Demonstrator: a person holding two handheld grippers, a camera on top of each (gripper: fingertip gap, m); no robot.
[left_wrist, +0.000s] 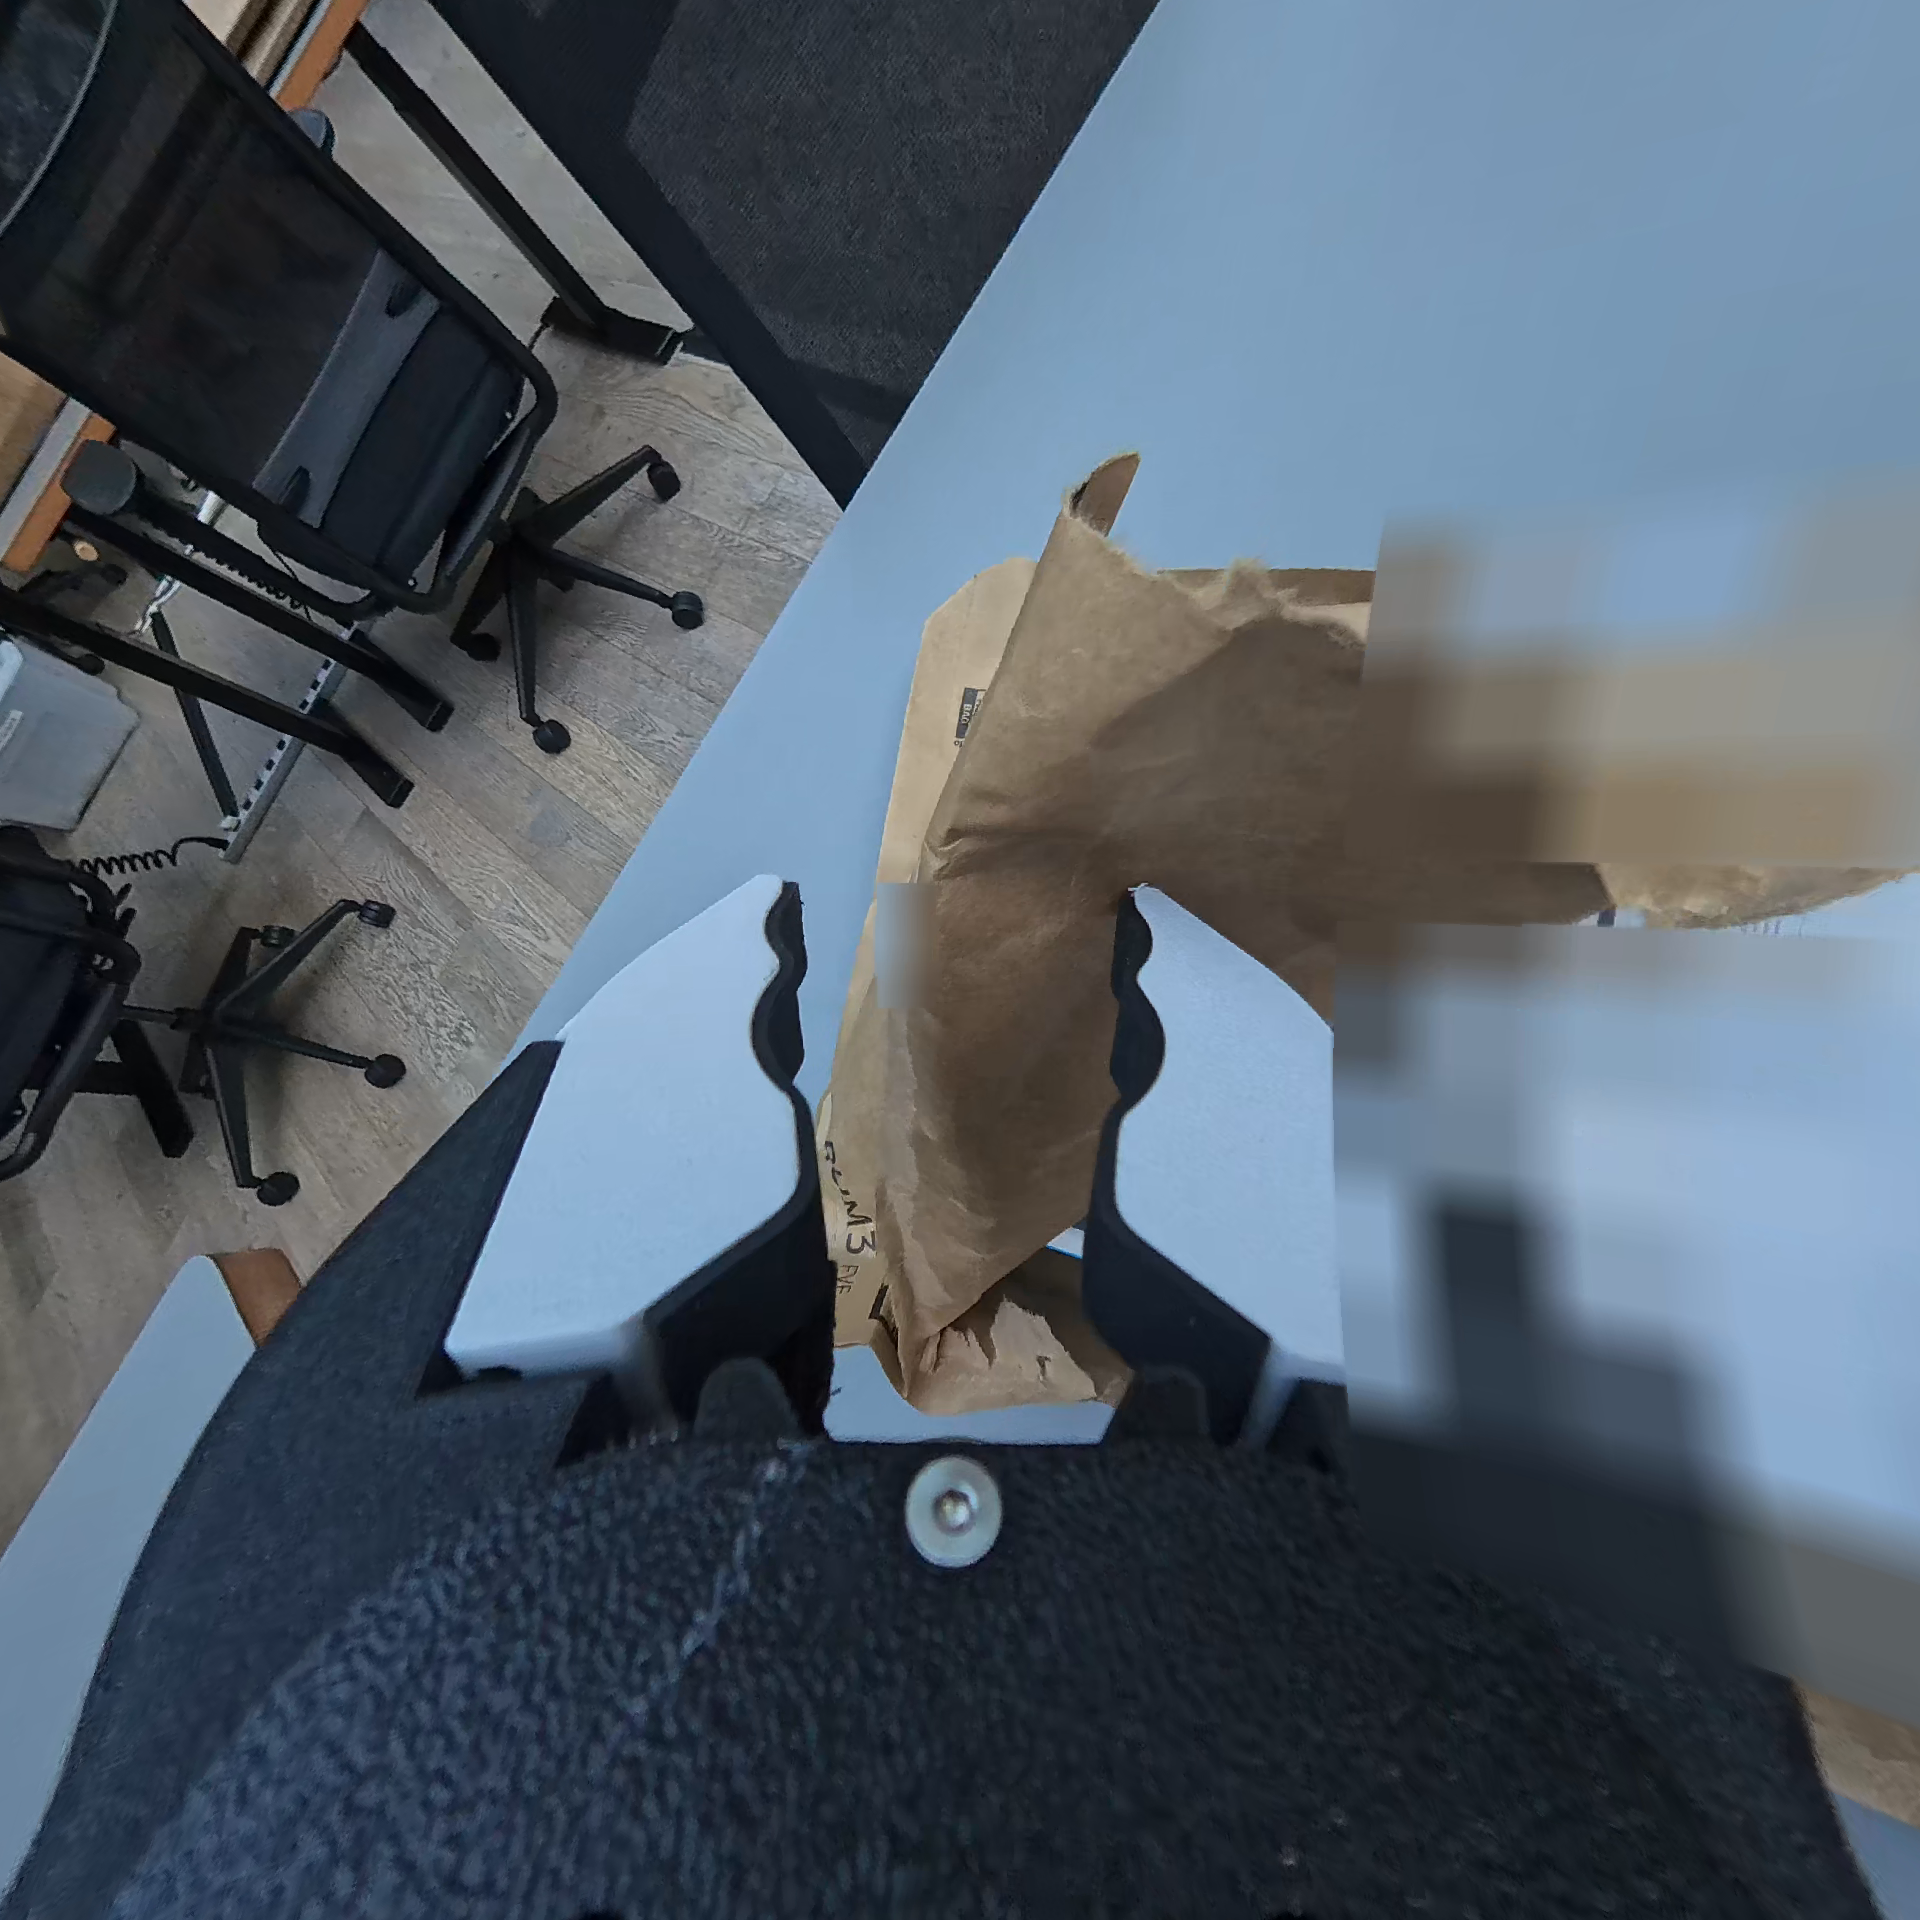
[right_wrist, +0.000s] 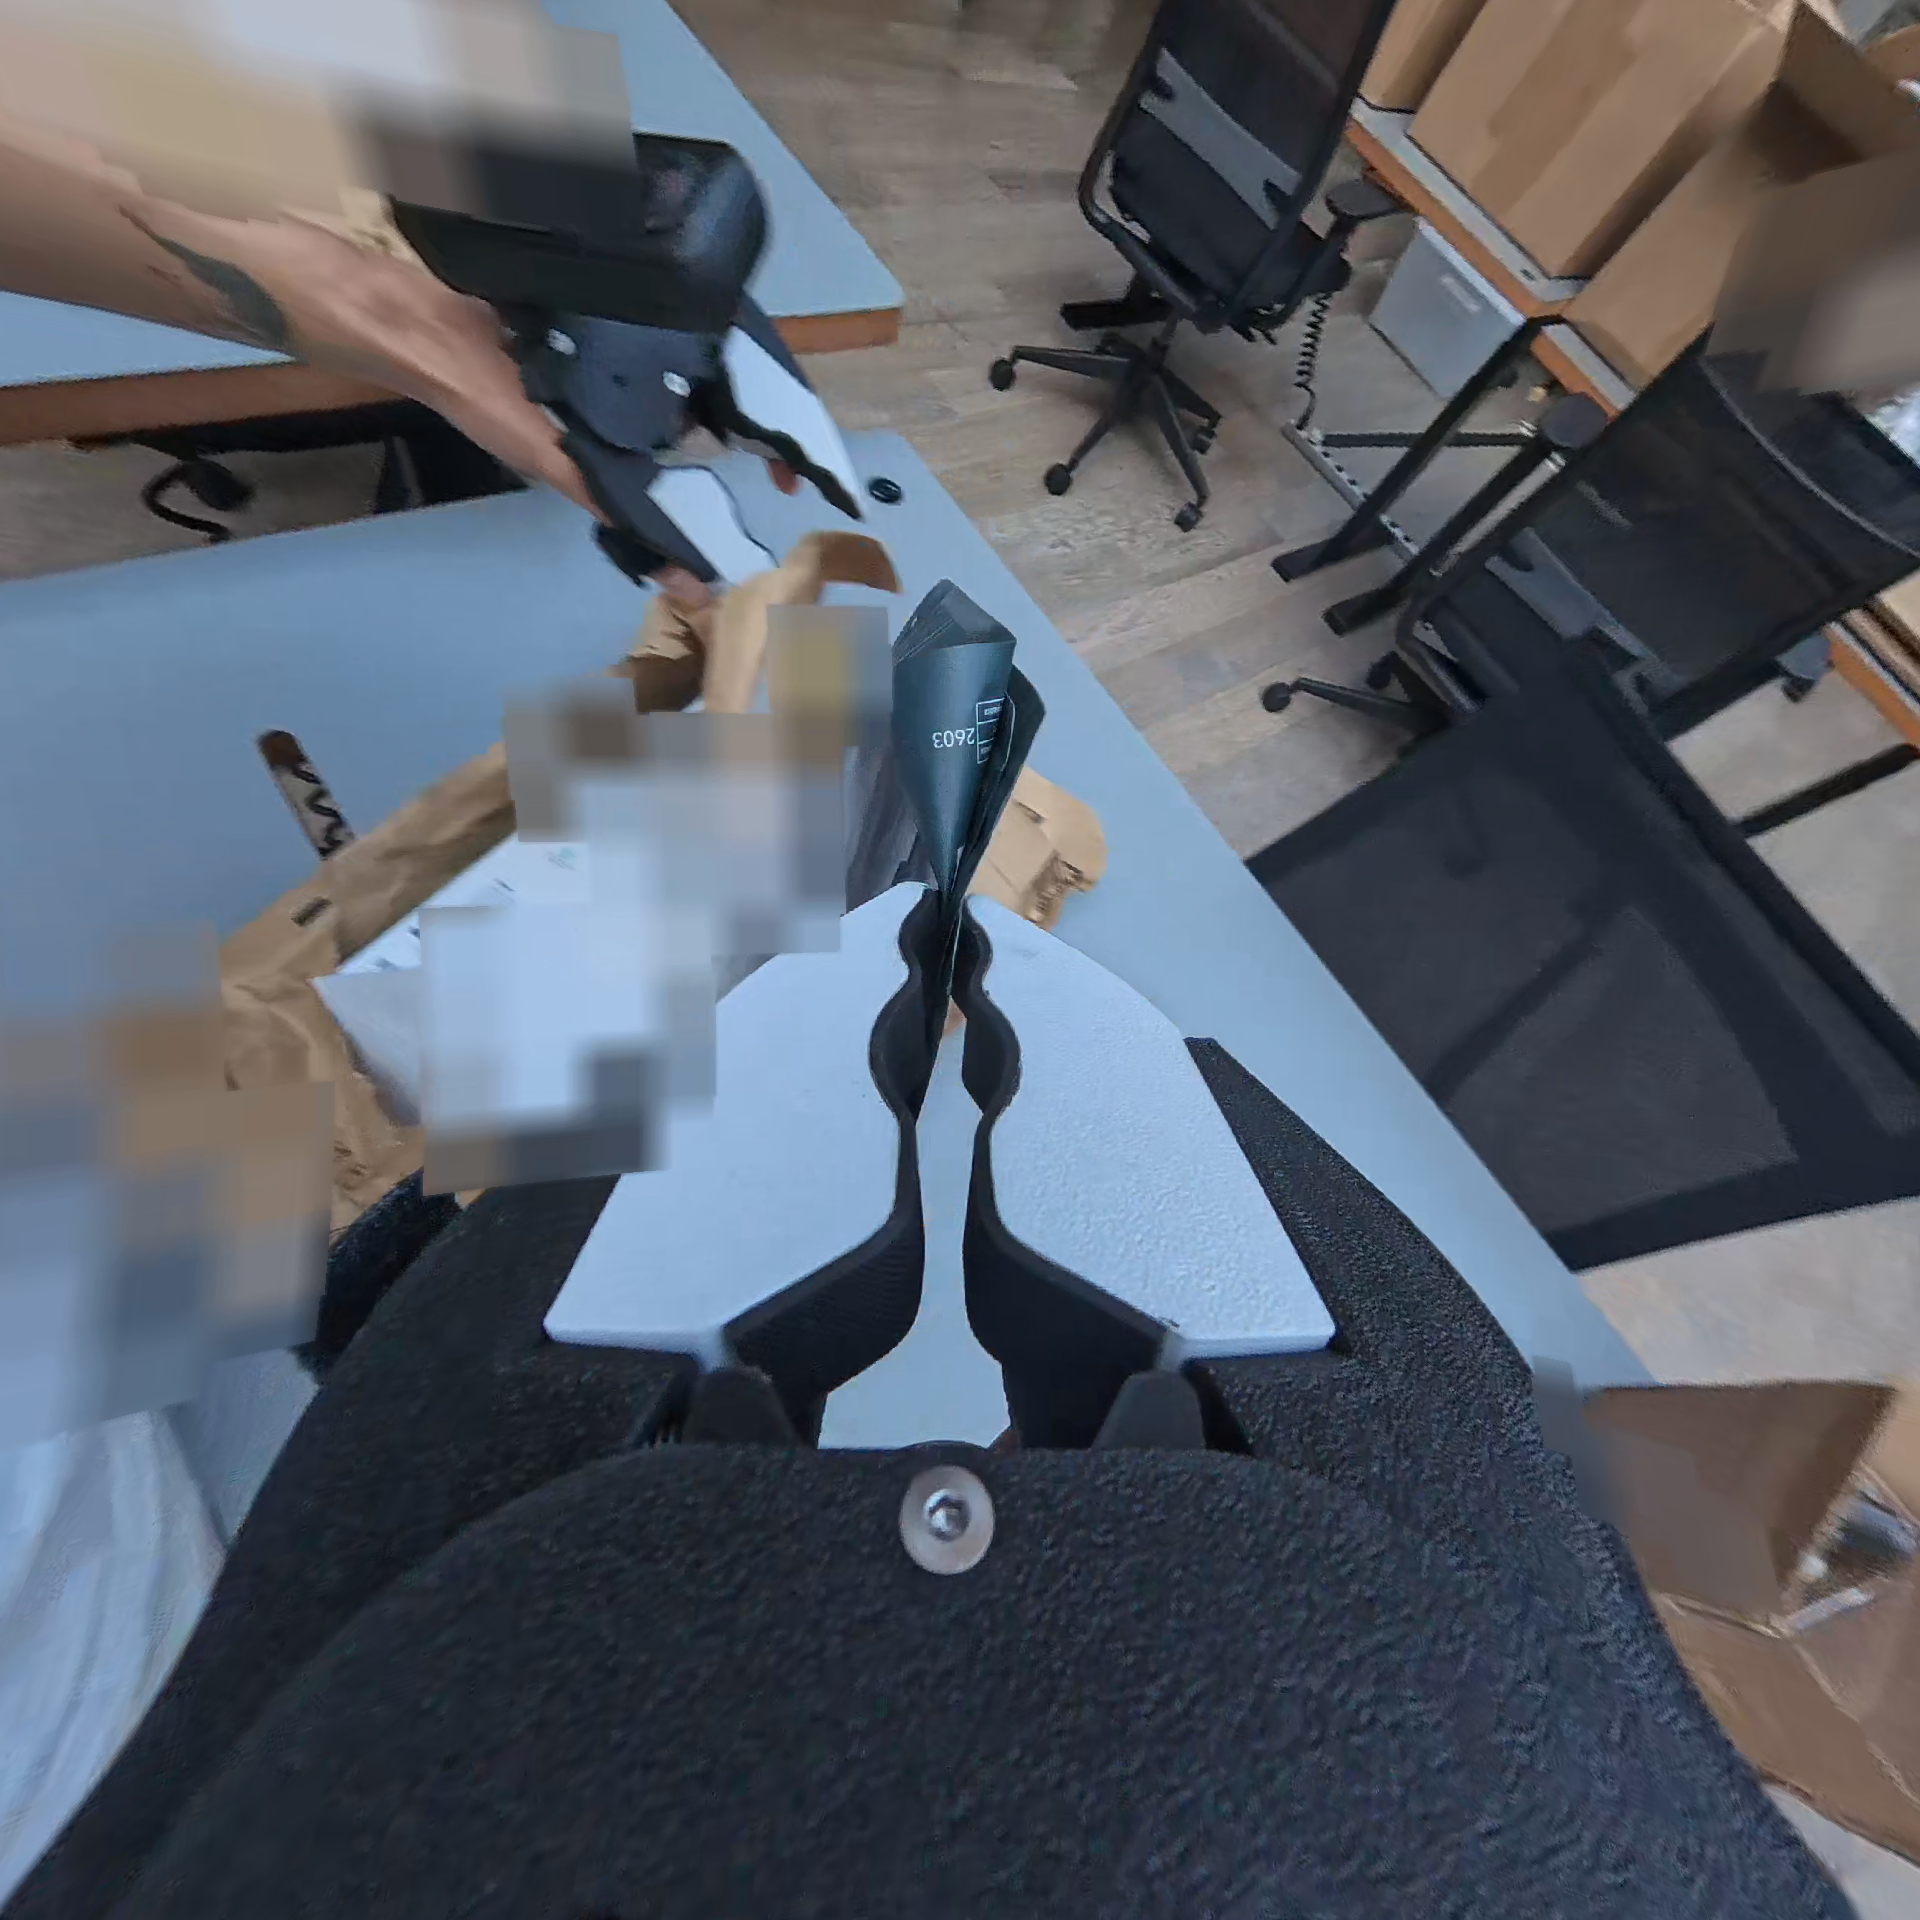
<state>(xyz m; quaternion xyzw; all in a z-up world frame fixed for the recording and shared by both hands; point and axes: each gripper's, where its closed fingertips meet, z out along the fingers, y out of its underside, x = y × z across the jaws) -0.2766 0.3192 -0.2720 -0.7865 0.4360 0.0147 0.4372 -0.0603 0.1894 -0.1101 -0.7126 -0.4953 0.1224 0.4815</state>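
Observation:
My left gripper (left_wrist: 961, 894) is open above a crumpled brown paper bag (left_wrist: 1122, 748) that lies on the grey table (left_wrist: 1455, 260); the bag shows between its fingers, apart from them. My right gripper (right_wrist: 948, 902) is shut on a folded dark paper packet (right_wrist: 961, 727) and holds it up above the table (right_wrist: 260, 644). In the right wrist view the left gripper (right_wrist: 774, 530) shows farther off, open, held by a hand over the brown bag (right_wrist: 748, 613). Brown paper (right_wrist: 416, 862) and a white sheet (right_wrist: 374, 997) lie to the left of my right gripper.
Black office chairs stand on the wooden floor left of the table (left_wrist: 343, 343) and beyond it (right_wrist: 1216, 208). A dark carpet (right_wrist: 1621, 987) lies beside the table's edge. Cardboard boxes (right_wrist: 1558, 114) sit on a far desk. A dark stick-like item (right_wrist: 301, 790) lies on the table. Some 30 centimetres of space lies between my two pairs of fingers.

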